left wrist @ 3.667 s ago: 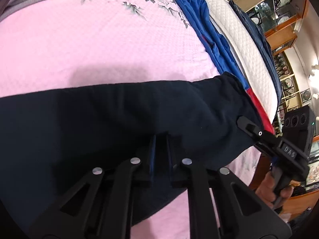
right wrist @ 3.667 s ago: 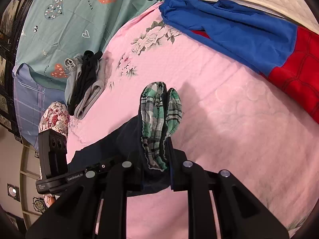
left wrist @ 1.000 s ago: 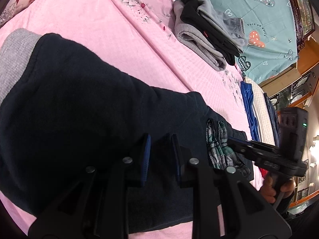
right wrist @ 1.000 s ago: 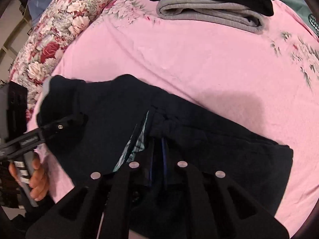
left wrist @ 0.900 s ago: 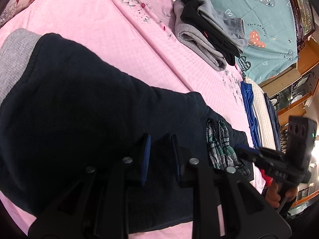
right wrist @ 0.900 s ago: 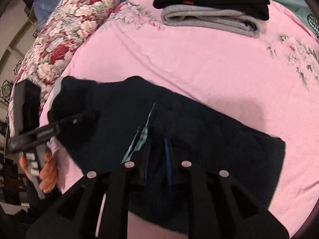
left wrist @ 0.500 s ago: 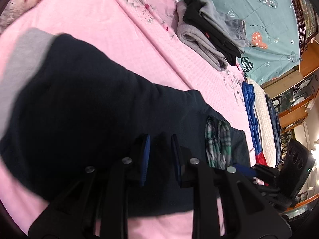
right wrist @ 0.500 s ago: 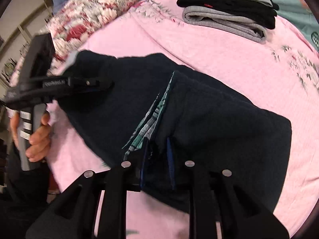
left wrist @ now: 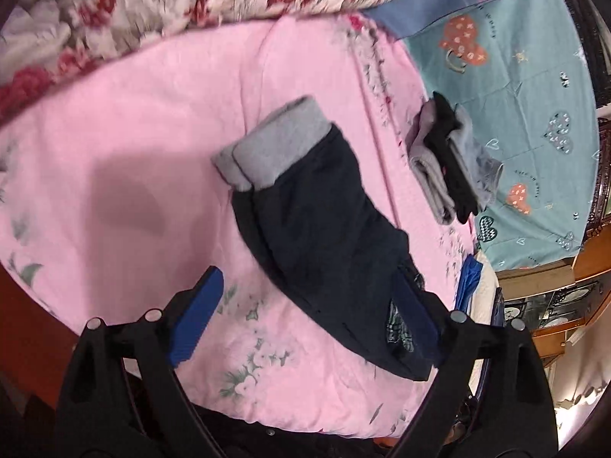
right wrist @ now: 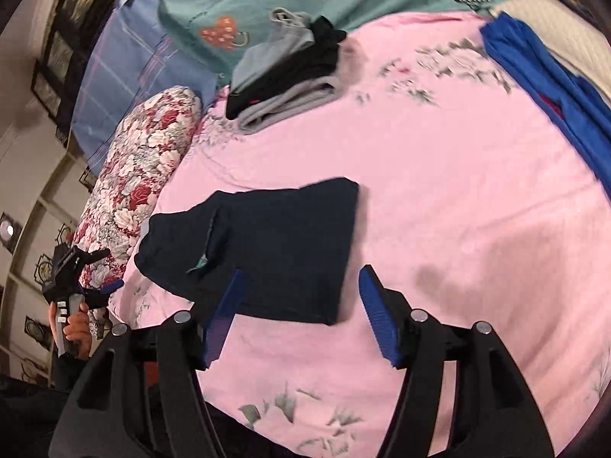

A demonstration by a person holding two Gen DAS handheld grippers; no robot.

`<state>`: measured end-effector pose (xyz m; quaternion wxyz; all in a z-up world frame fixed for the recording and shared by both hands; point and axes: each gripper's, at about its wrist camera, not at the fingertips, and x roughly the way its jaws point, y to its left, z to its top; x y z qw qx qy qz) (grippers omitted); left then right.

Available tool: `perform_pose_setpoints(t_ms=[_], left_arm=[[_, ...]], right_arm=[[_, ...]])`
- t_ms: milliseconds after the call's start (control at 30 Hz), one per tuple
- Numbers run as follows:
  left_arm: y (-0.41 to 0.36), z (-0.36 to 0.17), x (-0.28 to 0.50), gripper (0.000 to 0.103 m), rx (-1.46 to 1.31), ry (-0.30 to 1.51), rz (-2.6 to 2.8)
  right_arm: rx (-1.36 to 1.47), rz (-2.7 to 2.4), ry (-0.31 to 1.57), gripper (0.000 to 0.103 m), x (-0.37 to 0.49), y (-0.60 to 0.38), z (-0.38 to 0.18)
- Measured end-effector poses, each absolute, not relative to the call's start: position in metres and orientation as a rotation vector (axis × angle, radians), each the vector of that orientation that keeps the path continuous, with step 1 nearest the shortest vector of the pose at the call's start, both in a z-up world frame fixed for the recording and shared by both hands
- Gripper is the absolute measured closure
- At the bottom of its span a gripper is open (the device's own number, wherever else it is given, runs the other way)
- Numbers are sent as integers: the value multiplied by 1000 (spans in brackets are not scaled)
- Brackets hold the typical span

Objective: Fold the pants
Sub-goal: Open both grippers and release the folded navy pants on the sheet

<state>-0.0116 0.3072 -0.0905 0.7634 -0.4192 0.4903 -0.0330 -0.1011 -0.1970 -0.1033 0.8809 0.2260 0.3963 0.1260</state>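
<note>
Right wrist view: folded dark navy fleece pants (right wrist: pixel 282 244) lie on the pink floral bed (right wrist: pixel 458 198); both grippers' fingers (right wrist: pixel 376 305) are opening wide, holding nothing.

Brightness: even indoor light, fairly bright on the pink bedspread (left wrist: pixel 145 122).
Shadows: 1 soft dark patch on the bedspread in each view.
Blur: motion smear on the flowered pillow (left wrist: pixel 160 4) and on the flower prints.
Detail: the dark pants (right wrist: pixel 275 248) show almost no folds.
Edges: strong fisheye bending, black corners around both round pictures.
</note>
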Motion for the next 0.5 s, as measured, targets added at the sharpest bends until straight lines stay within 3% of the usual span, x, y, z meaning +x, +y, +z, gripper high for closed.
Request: perform_pose_setpoints(t_ms=[500], left_arm=[[312, -116, 44, 14, -824, 1087, 39]], right_arm=[[529, 240, 830, 39, -112, -215, -111]])
